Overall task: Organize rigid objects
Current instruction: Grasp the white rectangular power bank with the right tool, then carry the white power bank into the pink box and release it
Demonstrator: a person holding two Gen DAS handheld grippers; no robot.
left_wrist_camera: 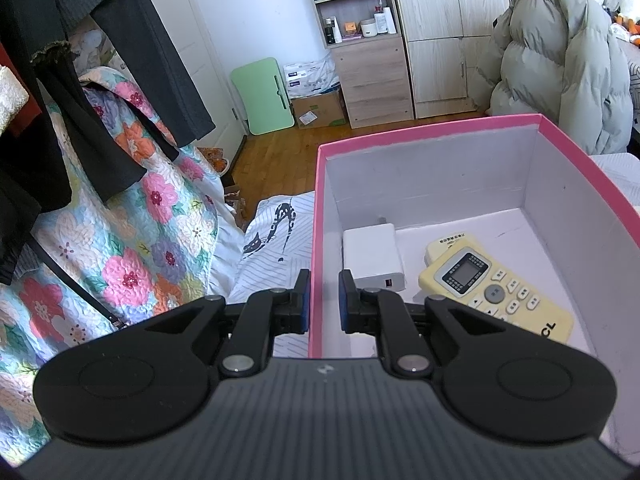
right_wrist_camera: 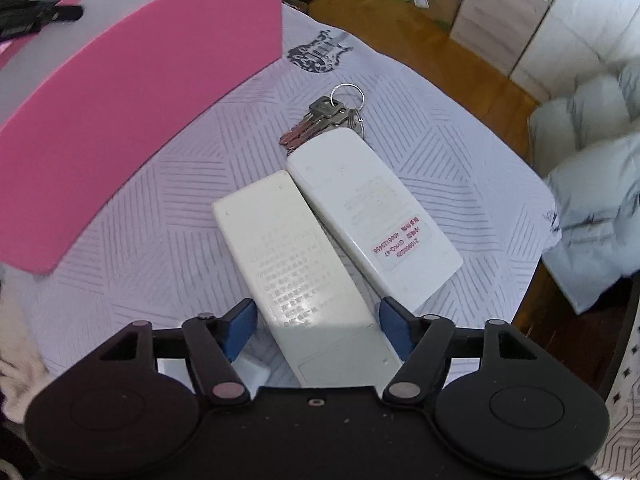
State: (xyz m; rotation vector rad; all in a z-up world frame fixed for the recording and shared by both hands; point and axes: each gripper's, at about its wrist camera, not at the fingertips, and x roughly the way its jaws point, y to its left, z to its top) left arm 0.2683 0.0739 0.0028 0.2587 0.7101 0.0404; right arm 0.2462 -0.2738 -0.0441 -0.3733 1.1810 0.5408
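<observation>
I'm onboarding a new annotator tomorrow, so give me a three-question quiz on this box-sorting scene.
1. True or false: the left gripper is clamped on the wall of the pink box.
2. Which items already lie inside the box? A) keys and a mug B) a white charger and a yellow remote C) nothing
3. Fill in: the right gripper straddles the nearer of two white remotes, lying ____ down beside the keys.

Key: 1 true; 2 B; 3 face (only their backs and a label on the farther remote show).
</observation>
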